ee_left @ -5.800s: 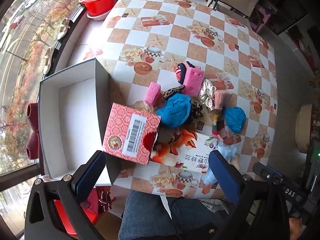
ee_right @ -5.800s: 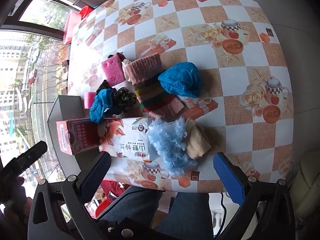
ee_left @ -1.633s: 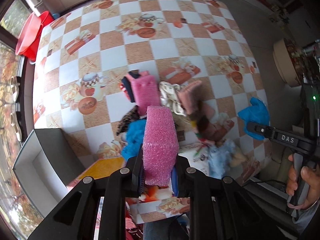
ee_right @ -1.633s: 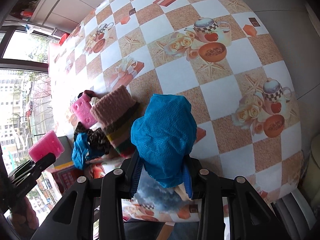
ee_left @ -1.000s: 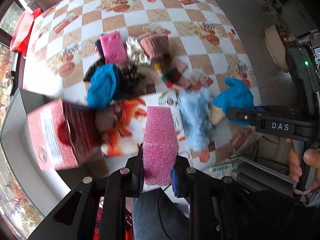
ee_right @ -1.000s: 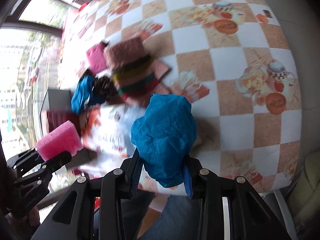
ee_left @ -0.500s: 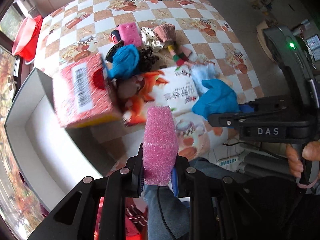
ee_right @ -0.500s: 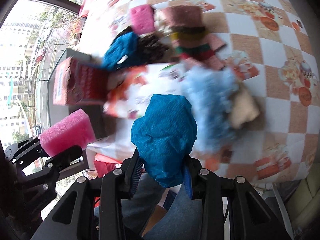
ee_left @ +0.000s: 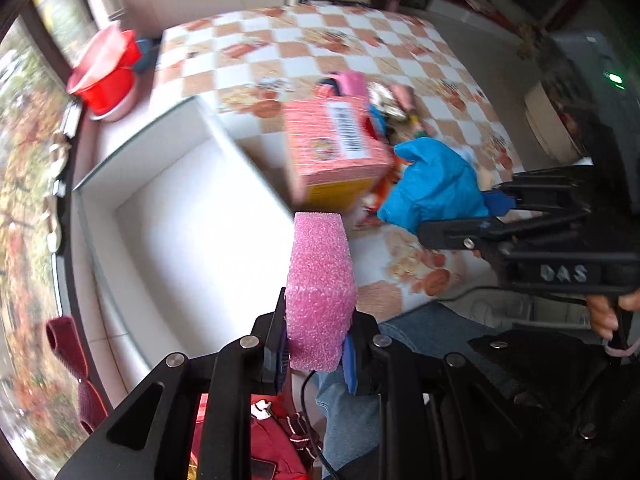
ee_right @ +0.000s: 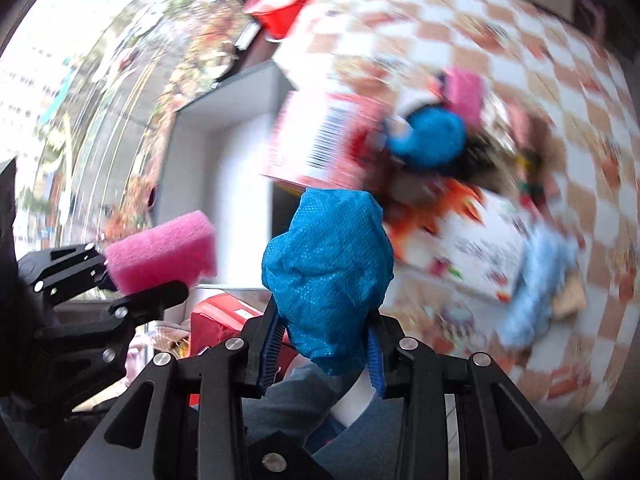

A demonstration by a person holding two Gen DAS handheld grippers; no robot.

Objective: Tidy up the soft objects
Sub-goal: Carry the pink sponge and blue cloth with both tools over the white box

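Transport step: left hand-held gripper (ee_left: pixel 316 354) is gripping pink sponge (ee_left: pixel 320 284), bottom centre; right hand-held gripper (ee_right: pixel 322 354) is clamping blue cloth (ee_right: pixel 328 272). Next: releasing both inside white box (ee_left: pixel 192 224), centre left.

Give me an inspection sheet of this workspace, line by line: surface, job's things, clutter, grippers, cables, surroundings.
Surface: checkered tablecloth, mostly bare at the far end.
Job's things: pink sponge in the left gripper; blue cloth in the right gripper; white box open, nothing seen inside.
Clutter: red carton, a printed pack, a heap of soft items behind them, blurred.
Grippers: both shut on their loads, held above the table's near edge.
Cables: a dark cable below the left gripper.
Surroundings: red basin, window.
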